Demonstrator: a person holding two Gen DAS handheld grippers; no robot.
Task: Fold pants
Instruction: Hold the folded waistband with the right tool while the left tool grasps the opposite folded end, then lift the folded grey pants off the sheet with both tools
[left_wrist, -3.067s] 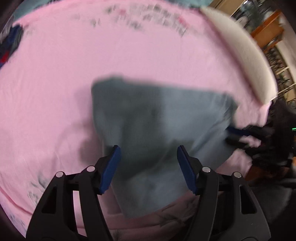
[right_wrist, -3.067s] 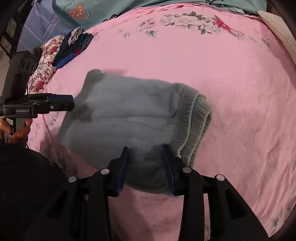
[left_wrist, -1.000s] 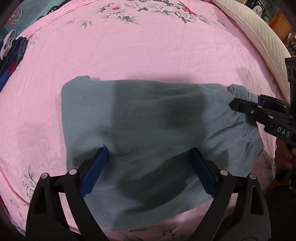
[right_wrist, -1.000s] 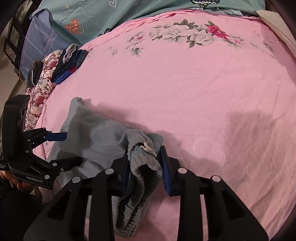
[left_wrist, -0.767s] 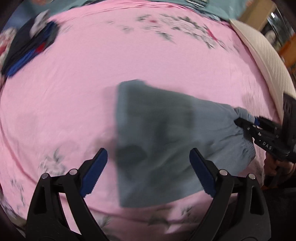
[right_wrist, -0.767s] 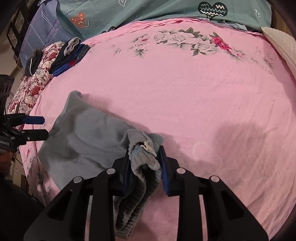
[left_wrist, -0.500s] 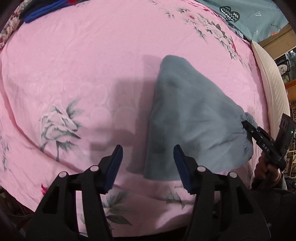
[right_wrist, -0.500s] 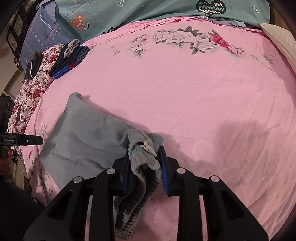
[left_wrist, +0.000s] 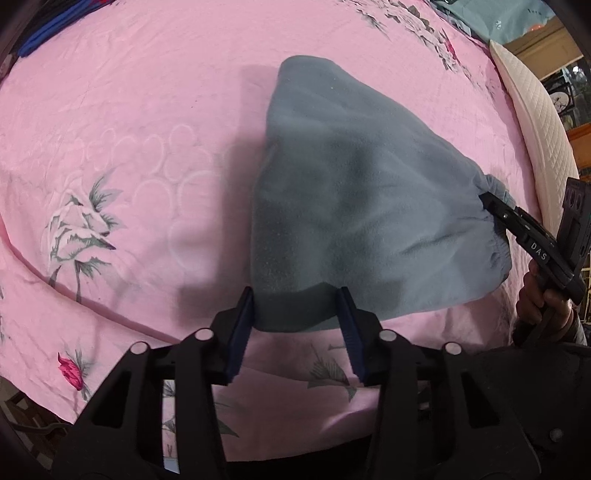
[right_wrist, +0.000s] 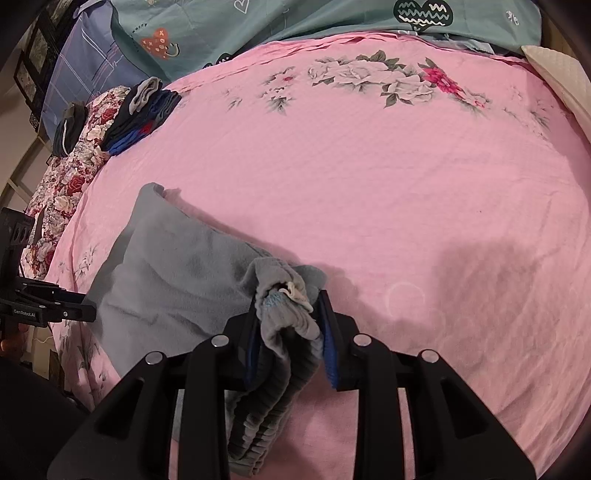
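Note:
Folded grey fleece pants (left_wrist: 354, 206) lie on the pink floral bedsheet (left_wrist: 147, 110). My left gripper (left_wrist: 297, 310) is open, its blue pads straddling the near folded edge of the pants. My right gripper (right_wrist: 288, 314) is shut on the bunched ribbed waistband (right_wrist: 284, 306) at the other end; it also shows in the left wrist view (left_wrist: 532, 243). The pants body (right_wrist: 173, 266) stretches left from the right gripper toward the left gripper (right_wrist: 74, 314).
A stack of dark folded clothes (right_wrist: 144, 110) lies at the far left on a red floral cloth (right_wrist: 70, 173). Teal and blue bedding (right_wrist: 258, 26) lies at the bed's far end. A white pillow (left_wrist: 535, 122) lies on the right edge.
My left gripper swung away over the sheet, then came back to the near edge of the pants with its jaws narrower. My right gripper stayed shut on the waistband.

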